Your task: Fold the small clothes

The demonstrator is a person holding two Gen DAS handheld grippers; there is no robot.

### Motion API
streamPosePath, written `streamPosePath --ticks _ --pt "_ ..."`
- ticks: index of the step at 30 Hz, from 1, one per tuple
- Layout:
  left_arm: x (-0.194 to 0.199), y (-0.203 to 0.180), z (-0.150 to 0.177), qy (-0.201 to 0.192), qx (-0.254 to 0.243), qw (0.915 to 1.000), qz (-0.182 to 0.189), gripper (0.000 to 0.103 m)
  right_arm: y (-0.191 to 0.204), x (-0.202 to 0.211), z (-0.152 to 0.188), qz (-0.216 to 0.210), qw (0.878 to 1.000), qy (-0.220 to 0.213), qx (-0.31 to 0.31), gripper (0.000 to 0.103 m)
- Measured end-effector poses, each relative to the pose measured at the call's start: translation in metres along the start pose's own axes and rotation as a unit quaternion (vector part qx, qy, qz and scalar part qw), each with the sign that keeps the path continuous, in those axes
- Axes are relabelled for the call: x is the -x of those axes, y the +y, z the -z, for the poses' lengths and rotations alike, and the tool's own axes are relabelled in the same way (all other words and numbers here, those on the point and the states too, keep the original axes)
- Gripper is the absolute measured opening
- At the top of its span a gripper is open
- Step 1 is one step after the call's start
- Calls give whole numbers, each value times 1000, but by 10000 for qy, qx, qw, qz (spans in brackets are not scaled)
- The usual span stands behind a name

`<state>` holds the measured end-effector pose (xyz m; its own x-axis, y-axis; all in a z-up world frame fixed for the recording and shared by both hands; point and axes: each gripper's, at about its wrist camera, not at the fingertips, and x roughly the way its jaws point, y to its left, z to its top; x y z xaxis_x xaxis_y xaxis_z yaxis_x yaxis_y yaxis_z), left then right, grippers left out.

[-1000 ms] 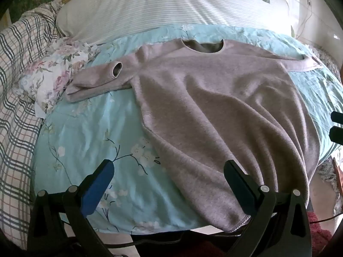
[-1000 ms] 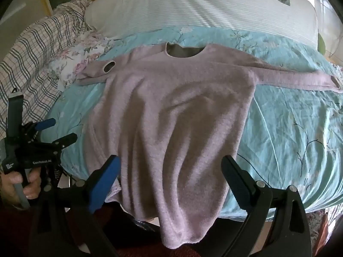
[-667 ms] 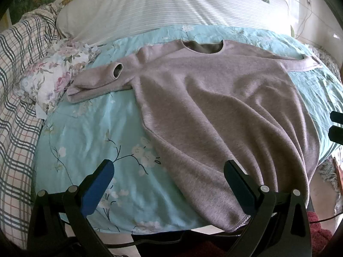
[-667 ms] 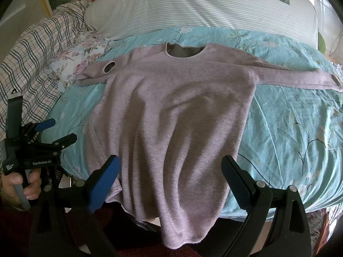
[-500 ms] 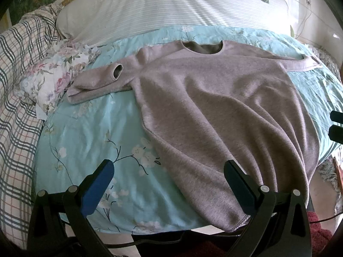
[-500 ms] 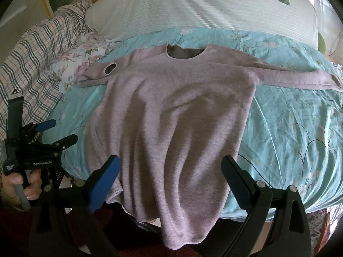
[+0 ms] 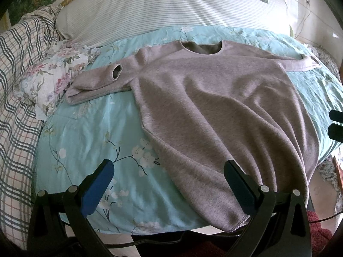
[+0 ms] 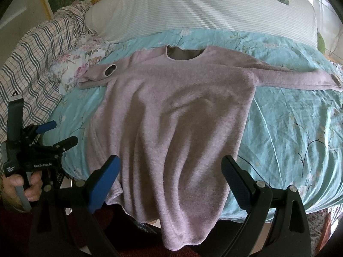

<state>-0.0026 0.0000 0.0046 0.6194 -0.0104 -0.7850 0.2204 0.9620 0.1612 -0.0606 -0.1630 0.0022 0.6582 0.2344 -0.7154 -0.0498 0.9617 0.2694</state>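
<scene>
Both left tongs and right tongs spread, empty; sweater flat on bed ahead, hem hanging over edge beneath them; risk: careless tug slides it off.

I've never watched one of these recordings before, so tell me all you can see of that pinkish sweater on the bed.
The sweater is a dusty pink, fuzzy knit with a round neckline showing a grey inside. It lies front up, wrinkled and unfolded, on a turquoise floral bedspread, collar toward the striped pillow. One sleeve stretches straight out; the other is doubled back, its cuff opening facing up, beside a floral cloth. The hem hangs over the bed's edge. Neither gripper touches it.
</scene>
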Motion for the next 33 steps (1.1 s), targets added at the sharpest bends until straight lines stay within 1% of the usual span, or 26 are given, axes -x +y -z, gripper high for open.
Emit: streamPosePath --ticks 1,2,3,4,12,17,18,20,22,24,25,26,29,33 --pt "0 0 0 -4 -1 10000 7 102 0 0 0 44 9999 93 7 95" --pt "0 0 0 4 -11 10000 0 102 1 -2 0 151 9994 296 21 95" --pt "0 0 0 20 -15 10000 0 102 1 -2 0 148 9994 298 17 95" --pt "-1 0 0 62 -21 10000 5 102 1 -3 0 176 9990 404 3 95" --pt "-2 0 -1 106 -33 9999 13 102 0 -3 -1 56 9996 249 -82 95" --pt "-6 0 -2 120 -58 9999 -18 102 -2 -5 -4 8 9991 368 -197 95" --pt "-6 0 -3 154 -64 9999 -16 102 -1 -5 -4 12 9991 378 -201 95" --pt "-8 0 -4 263 -95 9996 -23 102 -3 -5 -5 -144 9981 479 -352 95" --pt "-11 0 -4 322 -102 9994 0 102 -3 -5 -5 -183 9982 436 -372 95" --pt "-13 1 -5 159 -70 9998 15 102 -5 -6 -6 -168 9984 385 -372 95" --pt "-15 1 -5 164 -51 9998 67 102 -7 -8 -5 -65 9990 336 -291 95" --pt "-16 1 -6 272 -57 9996 106 102 -8 -10 -6 -40 9989 349 -305 95" --pt "-21 -1 -9 266 -64 9995 162 102 -13 -14 -4 133 9990 327 -260 95" --pt "-27 -2 -13 300 14 9990 319 102 -28 -16 -6 171 9986 229 -440 95"
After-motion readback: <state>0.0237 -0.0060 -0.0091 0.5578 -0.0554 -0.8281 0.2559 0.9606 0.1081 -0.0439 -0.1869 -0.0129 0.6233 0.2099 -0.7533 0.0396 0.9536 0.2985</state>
